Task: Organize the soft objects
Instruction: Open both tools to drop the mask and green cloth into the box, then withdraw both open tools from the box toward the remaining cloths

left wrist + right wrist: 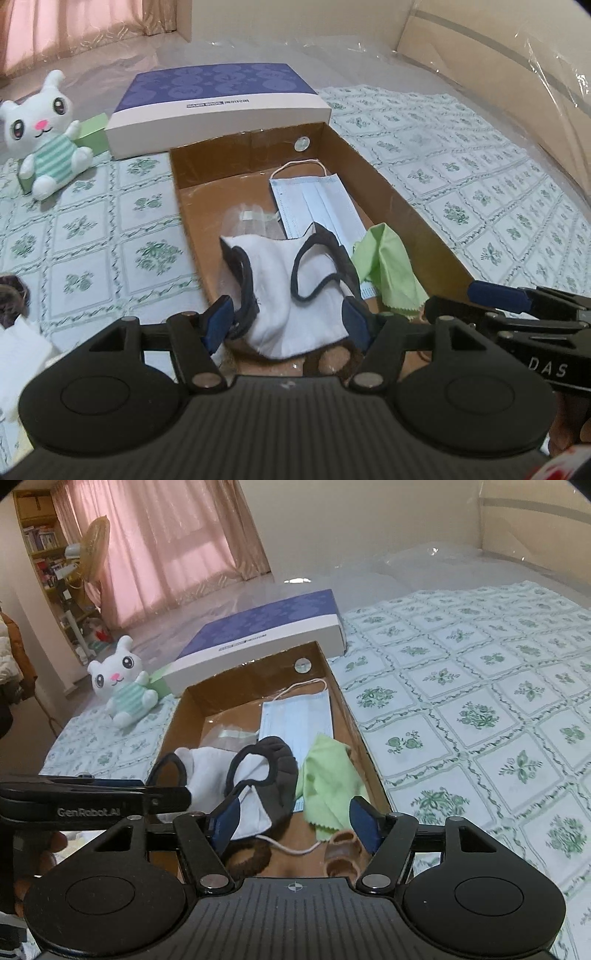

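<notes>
A brown cardboard box (399,206) lies on the bed and holds a white cloth mask with dark straps (291,291), a blue surgical mask (317,203), a green cloth (388,266) and a clear plastic bag (251,221). My left gripper (288,321) is open, its fingers on either side of the white mask's near end. My right gripper (295,823) is open over the box's near end, above the white mask (247,775) and green cloth (328,775). A dark hair tie (247,856) and a brown clip (341,853) lie below it. A white plush bunny (48,129) sits left of the box.
The box's purple and white lid (218,107) lies behind the box, with a green block (92,134) beside the bunny. A white tissue (18,354) and a dark object (11,295) lie at the left. The patterned sheet (480,720) spreads to the right.
</notes>
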Available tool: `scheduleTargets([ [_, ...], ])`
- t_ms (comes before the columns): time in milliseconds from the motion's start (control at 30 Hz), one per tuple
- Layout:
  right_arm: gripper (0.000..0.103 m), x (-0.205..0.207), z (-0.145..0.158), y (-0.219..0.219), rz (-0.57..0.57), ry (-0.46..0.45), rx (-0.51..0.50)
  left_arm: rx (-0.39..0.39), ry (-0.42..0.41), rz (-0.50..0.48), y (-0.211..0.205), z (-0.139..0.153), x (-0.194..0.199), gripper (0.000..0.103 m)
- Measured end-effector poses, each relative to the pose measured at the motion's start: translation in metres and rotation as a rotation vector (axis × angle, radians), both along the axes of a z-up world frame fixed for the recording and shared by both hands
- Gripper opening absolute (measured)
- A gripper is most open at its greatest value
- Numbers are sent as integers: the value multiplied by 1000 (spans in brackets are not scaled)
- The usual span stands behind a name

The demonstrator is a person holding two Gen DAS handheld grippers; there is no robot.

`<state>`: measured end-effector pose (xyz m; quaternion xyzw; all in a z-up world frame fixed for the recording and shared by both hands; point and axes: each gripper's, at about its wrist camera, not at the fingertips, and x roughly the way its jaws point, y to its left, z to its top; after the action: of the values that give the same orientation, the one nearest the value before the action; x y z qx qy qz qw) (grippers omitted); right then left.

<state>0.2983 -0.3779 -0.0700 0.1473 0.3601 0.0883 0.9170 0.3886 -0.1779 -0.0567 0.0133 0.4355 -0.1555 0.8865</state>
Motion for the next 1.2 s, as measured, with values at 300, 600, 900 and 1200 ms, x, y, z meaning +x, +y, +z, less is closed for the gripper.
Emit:
scheduleTargets([
  [300,71,-34,15,8,-26,-22,-7,-36,-28,13,16,22,-39,67],
  [600,72,-64,26,20,-27,-31,-4,-41,-53,45,34,38,-86,72],
  [900,72,-89,40,31,-2,-52,-8,-24,-66,69,51,48,-122,72],
  [1200,73,-113,54,42,24,-77,-21,-22,-97,87,65,62,-155,72],
])
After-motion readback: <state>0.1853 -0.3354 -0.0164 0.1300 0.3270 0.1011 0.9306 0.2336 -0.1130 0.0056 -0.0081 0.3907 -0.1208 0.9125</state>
